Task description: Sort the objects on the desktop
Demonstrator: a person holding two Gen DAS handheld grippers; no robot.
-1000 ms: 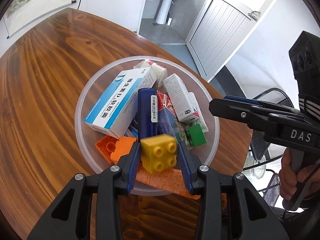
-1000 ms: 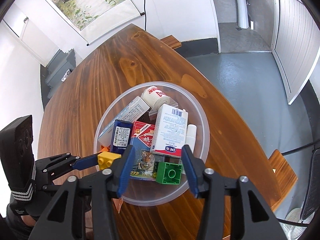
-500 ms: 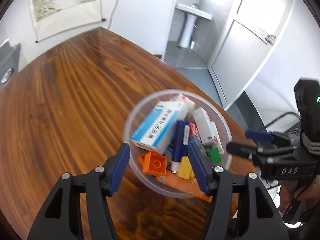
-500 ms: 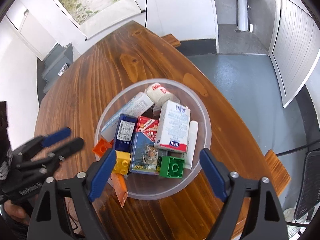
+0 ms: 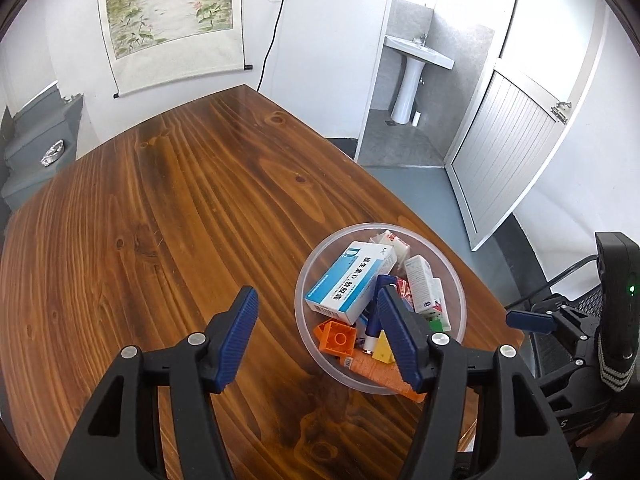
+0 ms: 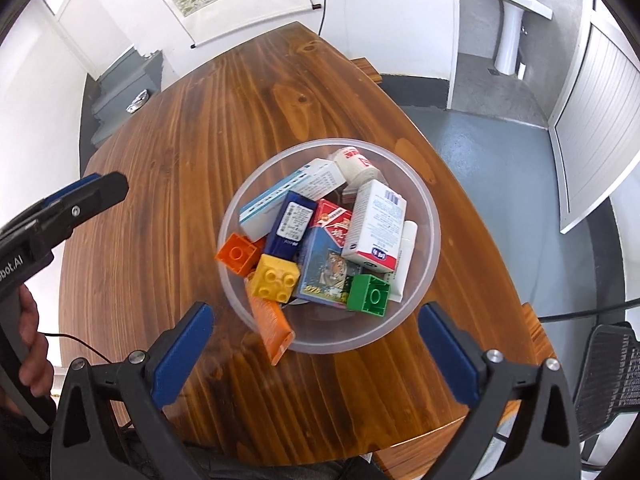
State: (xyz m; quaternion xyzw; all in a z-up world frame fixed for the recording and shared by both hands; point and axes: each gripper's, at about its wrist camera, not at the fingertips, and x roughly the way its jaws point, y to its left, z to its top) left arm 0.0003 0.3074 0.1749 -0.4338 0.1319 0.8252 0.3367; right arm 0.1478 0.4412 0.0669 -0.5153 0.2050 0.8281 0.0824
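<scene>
A clear plastic bowl [image 6: 430, 216] stands near the table's right edge; it also shows in the left wrist view [image 5: 304, 280]. It holds a yellow brick [image 6: 277, 279], an orange brick [image 6: 237, 255], a green brick [image 6: 369, 294], a blue-white medicine box [image 5: 349, 283], a white box [image 6: 376, 226], a card pack [image 6: 325, 270], a dark blue tube [image 6: 290, 226] and a bandage roll [image 6: 354, 162]. An orange comb [image 6: 272, 326] hangs over the near rim. My left gripper [image 5: 320, 338] is open and empty, raised left of the bowl. My right gripper [image 6: 320, 356] is open and empty, just short of the bowl.
The wooden table [image 5: 180, 208] stretches left and far of the bowl. Its right edge [image 6: 480, 208] drops to a grey floor. A black chair [image 6: 612, 376] stands at the right. A scroll painting [image 5: 168, 20] hangs on the far wall.
My left gripper let the yellow brick go into the bowl, opened, then rose and drew back to the left. My right gripper opened wide and pulled back from the bowl.
</scene>
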